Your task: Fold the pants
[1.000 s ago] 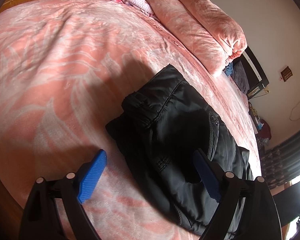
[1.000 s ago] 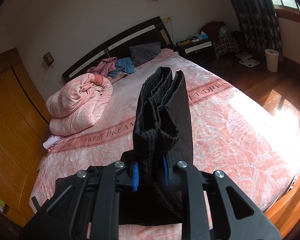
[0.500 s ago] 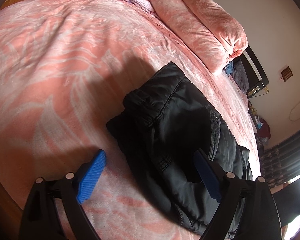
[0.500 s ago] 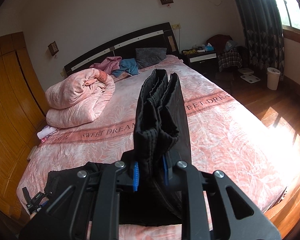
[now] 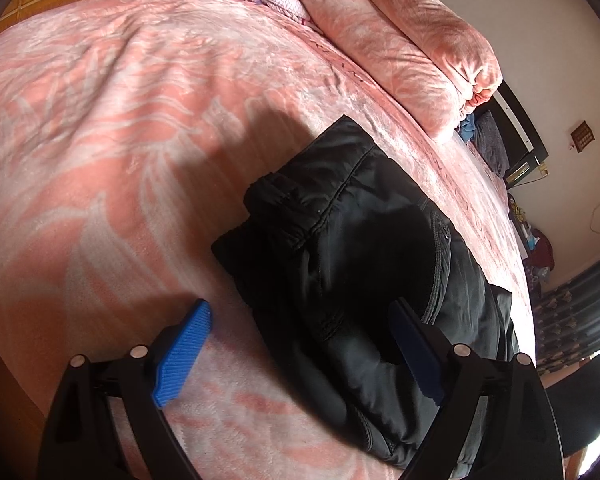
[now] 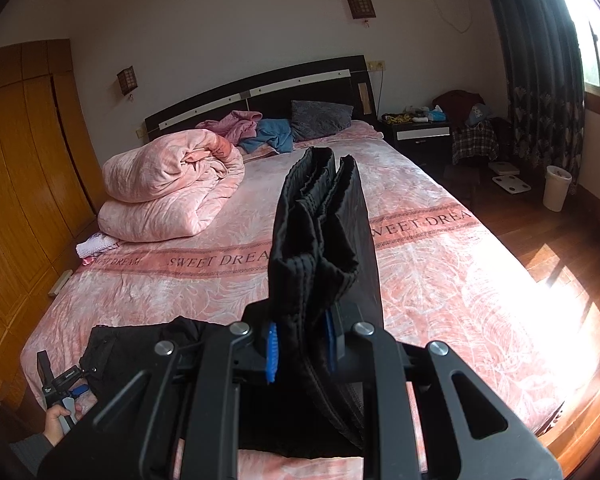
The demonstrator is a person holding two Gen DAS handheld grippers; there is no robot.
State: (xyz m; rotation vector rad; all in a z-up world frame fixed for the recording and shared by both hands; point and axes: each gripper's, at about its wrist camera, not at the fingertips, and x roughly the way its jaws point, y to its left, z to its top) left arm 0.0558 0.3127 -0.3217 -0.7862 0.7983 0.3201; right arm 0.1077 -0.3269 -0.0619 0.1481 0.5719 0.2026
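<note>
On the bed [image 6: 440, 280], the pants [image 5: 364, 264] are lying half-folded while the right gripper [image 6: 300, 346] is gripping their bunched waistband end, lifted upright. The view has been swinging up since a second ago, suggesting the fold-over is underway. The left gripper [image 5: 300, 344] is hovering released over the folded part.

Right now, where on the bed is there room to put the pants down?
The bedspread is bare on the window side, right of the held black pants in the right tool. It is also bare between the "SWEET DREAM" stripe and the folded dark clothes. It's crowded by the rolled quilt and headboard clothes.
</note>
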